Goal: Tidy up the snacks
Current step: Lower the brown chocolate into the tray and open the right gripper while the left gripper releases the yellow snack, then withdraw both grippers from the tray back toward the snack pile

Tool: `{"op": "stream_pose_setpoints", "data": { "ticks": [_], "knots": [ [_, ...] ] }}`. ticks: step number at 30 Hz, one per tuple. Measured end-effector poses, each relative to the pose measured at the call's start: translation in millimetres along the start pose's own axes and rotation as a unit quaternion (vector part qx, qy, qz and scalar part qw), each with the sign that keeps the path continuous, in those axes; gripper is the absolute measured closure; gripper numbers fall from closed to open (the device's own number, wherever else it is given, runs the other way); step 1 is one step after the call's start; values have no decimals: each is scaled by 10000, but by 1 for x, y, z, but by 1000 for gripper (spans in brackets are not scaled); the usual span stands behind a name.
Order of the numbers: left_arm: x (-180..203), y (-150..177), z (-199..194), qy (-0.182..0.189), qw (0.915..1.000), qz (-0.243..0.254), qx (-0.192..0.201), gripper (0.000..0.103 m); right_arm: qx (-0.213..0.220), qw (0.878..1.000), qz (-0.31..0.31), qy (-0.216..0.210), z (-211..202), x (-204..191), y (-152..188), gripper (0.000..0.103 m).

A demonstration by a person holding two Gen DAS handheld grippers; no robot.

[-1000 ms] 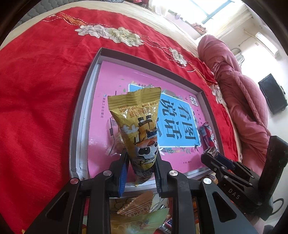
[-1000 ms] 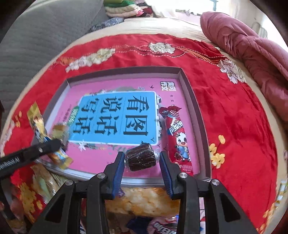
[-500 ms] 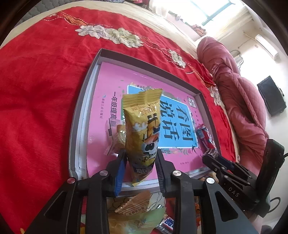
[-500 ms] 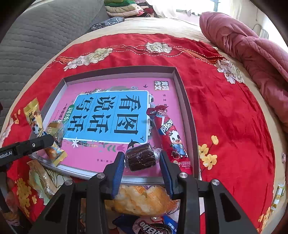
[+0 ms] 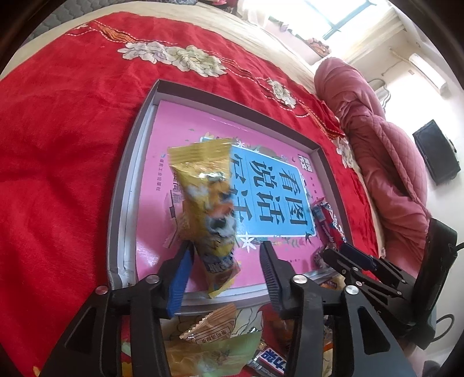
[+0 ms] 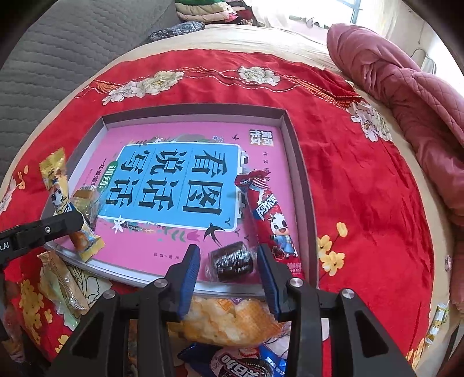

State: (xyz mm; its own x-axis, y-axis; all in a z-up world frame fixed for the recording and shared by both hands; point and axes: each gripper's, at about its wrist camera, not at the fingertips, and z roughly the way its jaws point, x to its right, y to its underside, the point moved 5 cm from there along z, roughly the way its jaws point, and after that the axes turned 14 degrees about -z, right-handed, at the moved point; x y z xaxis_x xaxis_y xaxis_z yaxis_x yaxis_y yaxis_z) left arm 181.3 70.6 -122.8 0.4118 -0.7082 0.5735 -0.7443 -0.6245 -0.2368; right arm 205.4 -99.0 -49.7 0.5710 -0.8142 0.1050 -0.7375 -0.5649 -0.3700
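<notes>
Both grippers over tray (image 6: 301,179), jaws apart: left gripper (image 5: 226,269) letting go yellow pack (image 5: 203,203), right gripper (image 6: 229,269) around dark candy (image 6: 232,258). Red stick (image 6: 269,214) already in. Loose snacks (image 6: 229,319) outside still left.

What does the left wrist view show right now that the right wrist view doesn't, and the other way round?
Only the left wrist view shows the dark screen on the far wall and a gold-wrapped snack lying below the tray's near rim.

Only the right wrist view shows the puffed-snack bag under the right gripper, the blue cookie pack, and the folded clothes beyond the bed.

Both show the grey tray, the yellow packet at the open left gripper, the red stick snack, and the pink quilt.
</notes>
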Motion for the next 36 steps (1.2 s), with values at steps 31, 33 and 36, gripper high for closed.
{"op": "stream_pose_setpoints", "data": {
  "ticks": [31,33,36],
  "knots": [
    [10,-2,-41,-205,9981,441,374,38,750,9945,700,208,-44,27,4,42],
    [11,-2,-44,-202,9979,481,397,39,845,9934,756,195,-49,29,3,42],
    [12,-2,-48,-199,9976,510,419,38,999,9914,832,143,-57,33,2,42]
  ]
}}
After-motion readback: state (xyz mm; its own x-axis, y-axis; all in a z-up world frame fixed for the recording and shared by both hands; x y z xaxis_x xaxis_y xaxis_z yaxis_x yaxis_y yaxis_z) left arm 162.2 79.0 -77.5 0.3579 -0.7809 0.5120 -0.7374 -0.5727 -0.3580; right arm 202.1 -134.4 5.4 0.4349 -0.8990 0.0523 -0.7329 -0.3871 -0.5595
